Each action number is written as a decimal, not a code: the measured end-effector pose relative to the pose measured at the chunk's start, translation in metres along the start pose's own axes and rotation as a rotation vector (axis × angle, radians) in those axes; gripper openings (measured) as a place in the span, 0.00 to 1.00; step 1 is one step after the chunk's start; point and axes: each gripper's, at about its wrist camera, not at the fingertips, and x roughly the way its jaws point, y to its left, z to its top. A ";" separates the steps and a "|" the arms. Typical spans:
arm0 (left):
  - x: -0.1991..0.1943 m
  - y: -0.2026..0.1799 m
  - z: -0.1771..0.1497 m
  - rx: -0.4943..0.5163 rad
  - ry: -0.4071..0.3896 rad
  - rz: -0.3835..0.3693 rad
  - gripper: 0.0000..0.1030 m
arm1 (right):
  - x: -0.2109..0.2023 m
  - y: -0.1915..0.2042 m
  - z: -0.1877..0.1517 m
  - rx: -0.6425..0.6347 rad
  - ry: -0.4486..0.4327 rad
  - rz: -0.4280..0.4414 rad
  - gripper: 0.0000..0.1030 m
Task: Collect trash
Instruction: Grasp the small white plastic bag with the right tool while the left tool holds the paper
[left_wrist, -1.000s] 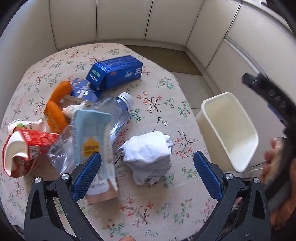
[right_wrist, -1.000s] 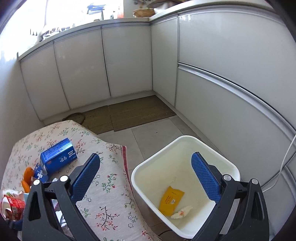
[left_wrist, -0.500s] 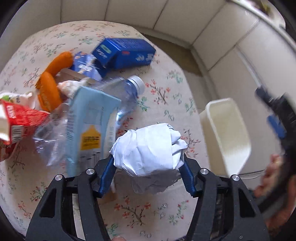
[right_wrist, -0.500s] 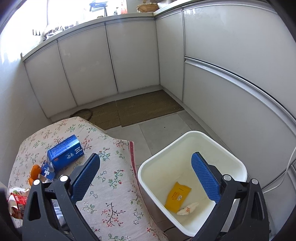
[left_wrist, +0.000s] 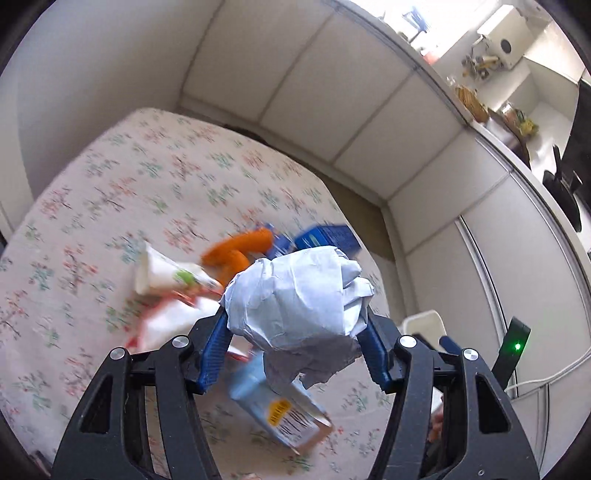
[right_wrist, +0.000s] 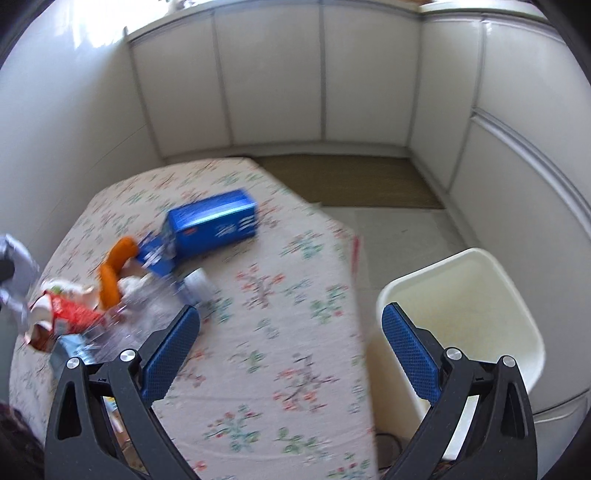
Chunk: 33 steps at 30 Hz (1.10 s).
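Clamped now on the crumpled paper ball (left_wrist: 295, 295), the left gripper (left_wrist: 295, 350) has closed from wide open and lifted it off the floral tablecloth (left_wrist: 110, 184), while the right gripper (right_wrist: 291, 354), jaws spread and empty, has swung from over the white bin (right_wrist: 480, 295) toward the table's litter.

Left gripper (left_wrist: 295, 345): black skeletal frame, silver screw heads, blue fingers (left_wrist: 212, 354). Right gripper (right_wrist: 290, 350): same build, blue dimpled pads (right_wrist: 408, 354).

Bin (right_wrist: 480, 295) stands right of table (right_wrist: 288, 350); litter (right_wrist: 110, 277) apparently left.
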 end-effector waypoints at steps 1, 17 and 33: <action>-0.003 0.007 0.003 -0.019 -0.012 -0.006 0.57 | 0.002 0.007 0.002 -0.019 0.007 0.009 0.93; -0.053 0.063 0.028 -0.165 -0.156 -0.123 0.58 | 0.094 0.191 0.042 -0.715 0.358 0.084 0.50; -0.055 0.083 0.034 -0.228 -0.147 -0.172 0.58 | 0.145 0.208 0.026 -0.738 0.457 0.060 0.30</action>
